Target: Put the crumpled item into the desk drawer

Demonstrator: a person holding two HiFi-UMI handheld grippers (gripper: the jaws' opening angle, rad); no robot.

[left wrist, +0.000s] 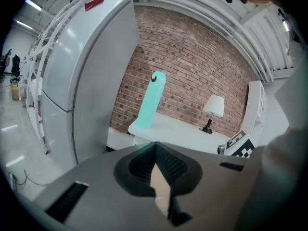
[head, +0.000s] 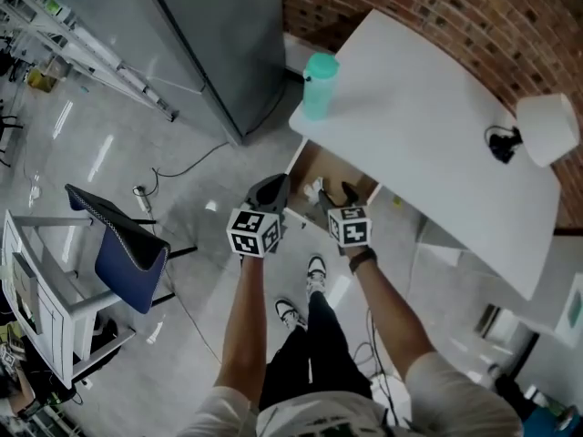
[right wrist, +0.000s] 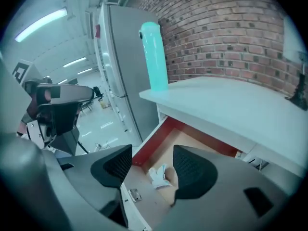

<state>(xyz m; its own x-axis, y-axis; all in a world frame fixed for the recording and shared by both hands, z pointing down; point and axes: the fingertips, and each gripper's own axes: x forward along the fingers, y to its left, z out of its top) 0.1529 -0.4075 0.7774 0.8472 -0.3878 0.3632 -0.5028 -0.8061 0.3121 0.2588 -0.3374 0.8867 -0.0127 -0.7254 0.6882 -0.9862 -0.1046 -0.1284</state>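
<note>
The crumpled white item [right wrist: 160, 177] lies on the wooden floor of the open desk drawer [right wrist: 192, 136], near its front left corner. In the head view the crumpled item [head: 314, 189] is a small pale lump in the drawer [head: 332, 167], which is pulled out under the left end of the white desk [head: 428, 107]. My right gripper [right wrist: 151, 153] hangs above the drawer, open and holding nothing, with the item below and apart from it. The right gripper [head: 335, 198] is beside my left gripper [head: 271, 189]. The left gripper [left wrist: 155, 148] has its tips meeting, with nothing held.
A teal bottle [head: 319, 85] stands on the desk's left corner and a white lamp [head: 547, 127] at its right end. A grey fridge [head: 209, 35] stands to the left of the desk, against the brick wall. A blue chair [head: 127, 253] is at left. My feet [head: 301, 299] are below the drawer.
</note>
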